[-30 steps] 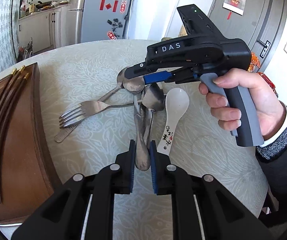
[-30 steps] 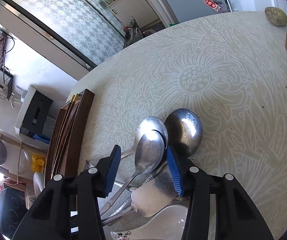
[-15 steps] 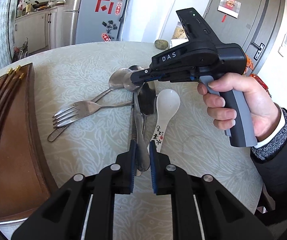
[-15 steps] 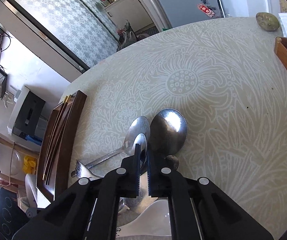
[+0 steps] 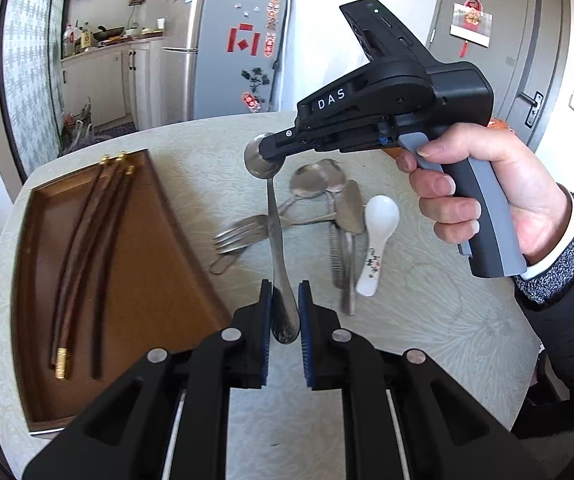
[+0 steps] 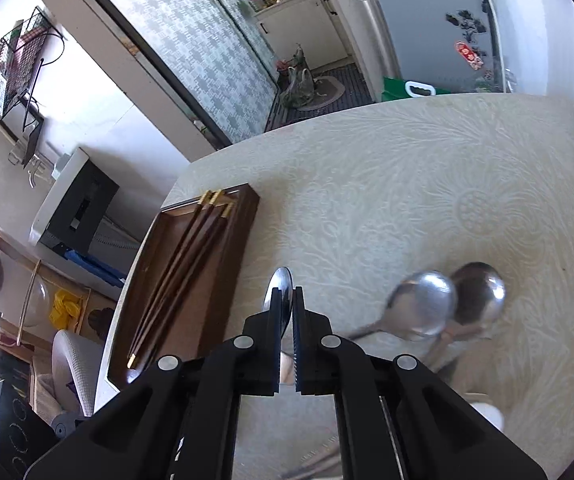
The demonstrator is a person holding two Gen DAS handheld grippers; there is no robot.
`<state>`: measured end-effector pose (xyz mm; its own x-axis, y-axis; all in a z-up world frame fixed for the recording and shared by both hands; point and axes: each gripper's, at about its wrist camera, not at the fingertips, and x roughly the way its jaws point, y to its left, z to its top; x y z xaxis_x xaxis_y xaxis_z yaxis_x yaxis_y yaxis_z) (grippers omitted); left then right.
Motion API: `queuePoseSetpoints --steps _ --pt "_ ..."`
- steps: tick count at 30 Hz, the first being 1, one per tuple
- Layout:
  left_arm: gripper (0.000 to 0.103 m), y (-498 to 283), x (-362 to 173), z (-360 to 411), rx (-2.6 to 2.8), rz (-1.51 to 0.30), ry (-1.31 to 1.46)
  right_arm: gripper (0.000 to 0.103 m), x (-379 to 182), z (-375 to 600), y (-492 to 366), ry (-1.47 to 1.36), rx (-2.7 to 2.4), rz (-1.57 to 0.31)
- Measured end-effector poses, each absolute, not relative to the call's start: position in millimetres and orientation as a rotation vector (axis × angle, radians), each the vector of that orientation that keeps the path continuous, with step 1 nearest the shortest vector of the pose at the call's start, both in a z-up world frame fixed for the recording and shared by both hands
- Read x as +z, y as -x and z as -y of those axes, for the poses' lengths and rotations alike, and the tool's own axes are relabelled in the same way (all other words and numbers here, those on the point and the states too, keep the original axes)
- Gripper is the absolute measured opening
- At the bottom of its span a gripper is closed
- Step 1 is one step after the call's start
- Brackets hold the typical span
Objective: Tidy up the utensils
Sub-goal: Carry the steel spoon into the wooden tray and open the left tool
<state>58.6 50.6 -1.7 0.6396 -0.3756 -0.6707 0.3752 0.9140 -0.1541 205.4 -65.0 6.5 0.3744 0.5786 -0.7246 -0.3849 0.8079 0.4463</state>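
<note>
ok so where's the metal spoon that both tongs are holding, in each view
Left wrist view: the metal spoon runs up the centre, handle end between the left tongs, bowl in the right tongs.
Right wrist view: only its bowl shows, bottom centre, edge-on between the right tongs.
Shared landmark: the brown tray holding the chopsticks, left of the spoon in both views.

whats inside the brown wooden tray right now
The brown wooden tray holds only dark wooden chopsticks with gold tips, lying lengthwise along its left side. The rest of its floor looks bare. Its near corner is hidden behind the left gripper, so that part cannot be checked.
</note>
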Motion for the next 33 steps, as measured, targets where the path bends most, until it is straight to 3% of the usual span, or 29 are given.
queuePoseSetpoints --steps 10,19,22,24,26,27,28,33 --pt "0.013 -68.5 -8.3 -125.8 -0.271 -0.783 0.01 0.005 6.1 -53.2 -226.4 -0.061 0.689 -1.001" --pt "0.011 -77.9 -27.6 -143.4 -0.213 -0.803 0.007 0.009 -14.0 -82.3 -232.5 0.019 0.68 -1.013" --pt "0.012 -80.2 -31.6 -144.2 -0.201 -0.817 0.005 0.017 -13.8 -83.2 -228.6 0.047 0.663 -0.994" --pt "0.014 -76.4 -32.4 -142.8 -0.194 -0.813 -0.007 0.03 -8.4 -80.9 -224.3 0.067 0.651 -0.964" --pt "0.029 -72.6 -28.2 -140.4 -0.198 -0.794 -0.007 0.044 -1.5 -74.4 -219.8 0.072 0.641 -0.935" --pt "0.043 -69.6 -24.8 -138.3 -0.207 -0.78 -0.001 0.049 2.5 -69.7 -217.7 0.067 0.643 -0.926" --pt "0.05 -68.2 -22.1 -135.5 -0.215 -0.771 0.006 0.051 5.2 -64.9 -217.0 0.061 0.646 -0.924" --pt "0.057 -59.7 -8.3 -105.0 -0.331 -0.731 -0.014 0.064 24.9 -17.0 -210.0 0.032 0.649 -0.899"
